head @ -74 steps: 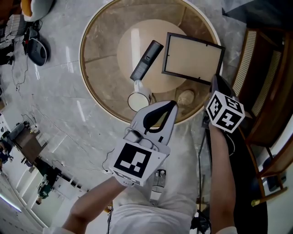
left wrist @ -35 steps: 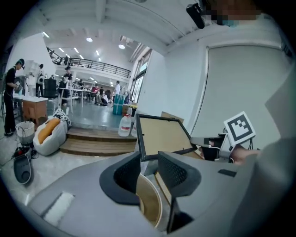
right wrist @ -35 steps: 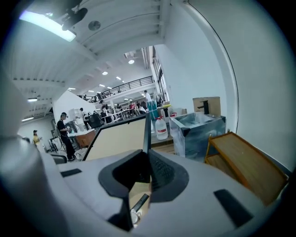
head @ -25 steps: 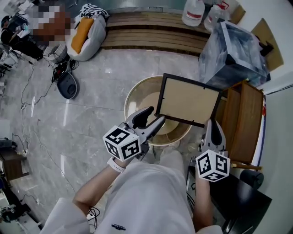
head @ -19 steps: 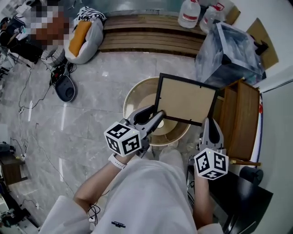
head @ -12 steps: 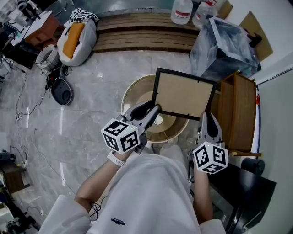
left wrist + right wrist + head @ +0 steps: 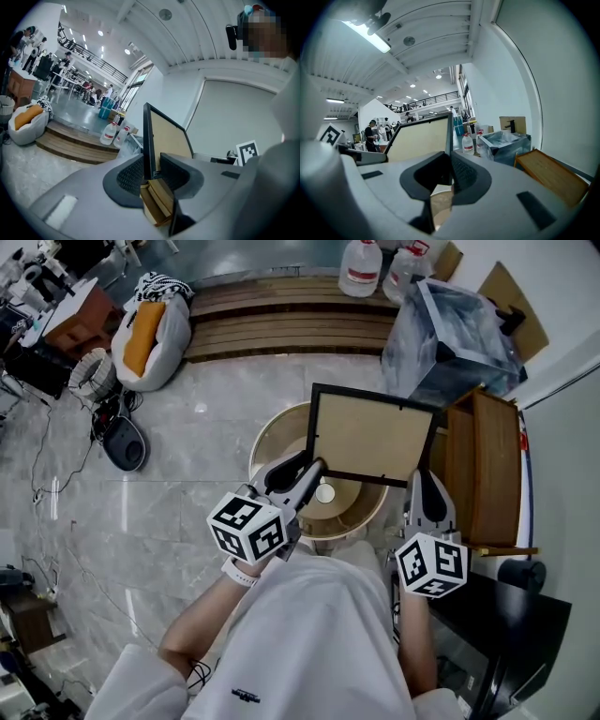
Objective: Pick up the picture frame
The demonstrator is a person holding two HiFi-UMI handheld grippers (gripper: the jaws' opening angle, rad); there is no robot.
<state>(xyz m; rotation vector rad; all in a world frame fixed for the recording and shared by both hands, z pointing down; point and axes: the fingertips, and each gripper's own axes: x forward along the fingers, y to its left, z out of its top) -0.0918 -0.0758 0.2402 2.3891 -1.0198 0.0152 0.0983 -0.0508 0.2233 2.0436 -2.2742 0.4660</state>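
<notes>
Fingers [image 7: 130,176], left gripper [image 7: 149,172]: just closed onto picture frame [image 7: 373,435] | right gripper [image 7: 451,172]: pinching it

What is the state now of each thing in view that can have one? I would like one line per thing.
picture frame: raised above the table, held at both lower corners, only a plain tan backing inside.
left claw: jaws just closed, shut on the frame's edge.
right claw: shut on the frame's edge.
white cup: resting on the round table.
water jugs: upright, capped.
</notes>
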